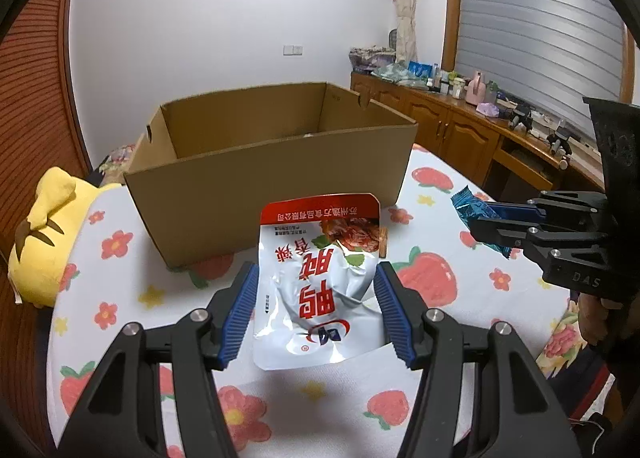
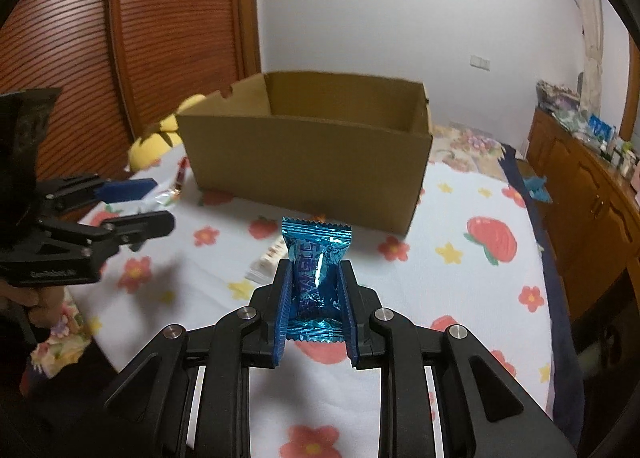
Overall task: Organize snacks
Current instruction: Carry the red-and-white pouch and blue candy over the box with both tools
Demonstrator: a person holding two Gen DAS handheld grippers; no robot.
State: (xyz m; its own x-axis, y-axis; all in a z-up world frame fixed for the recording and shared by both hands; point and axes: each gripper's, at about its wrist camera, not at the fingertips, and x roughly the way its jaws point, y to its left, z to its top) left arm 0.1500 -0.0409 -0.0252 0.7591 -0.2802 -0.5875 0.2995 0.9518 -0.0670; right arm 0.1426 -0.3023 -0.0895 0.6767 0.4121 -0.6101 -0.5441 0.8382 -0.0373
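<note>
An open cardboard box (image 1: 272, 178) stands on the strawberry-print bedspread; it also shows in the right wrist view (image 2: 312, 154). My left gripper (image 1: 316, 278) is shut on a white and red snack pouch (image 1: 320, 282) and holds it above the bed in front of the box. In the right wrist view the left gripper (image 2: 154, 204) is at the left with the pouch (image 2: 172, 190) between its fingers. My right gripper (image 2: 316, 270) is shut on a shiny blue candy packet (image 2: 316, 270), in front of the box. The right gripper (image 1: 486, 218) and the packet (image 1: 472, 214) also show in the left wrist view.
A yellow plush toy (image 1: 44, 242) lies left of the box. Another light snack packet (image 2: 268, 258) lies on the bedspread (image 2: 460, 218) behind the right fingers. A blue toy (image 2: 538, 188) sits at the bed's right edge. A wooden cabinet (image 1: 460, 126) with clutter runs along the right wall.
</note>
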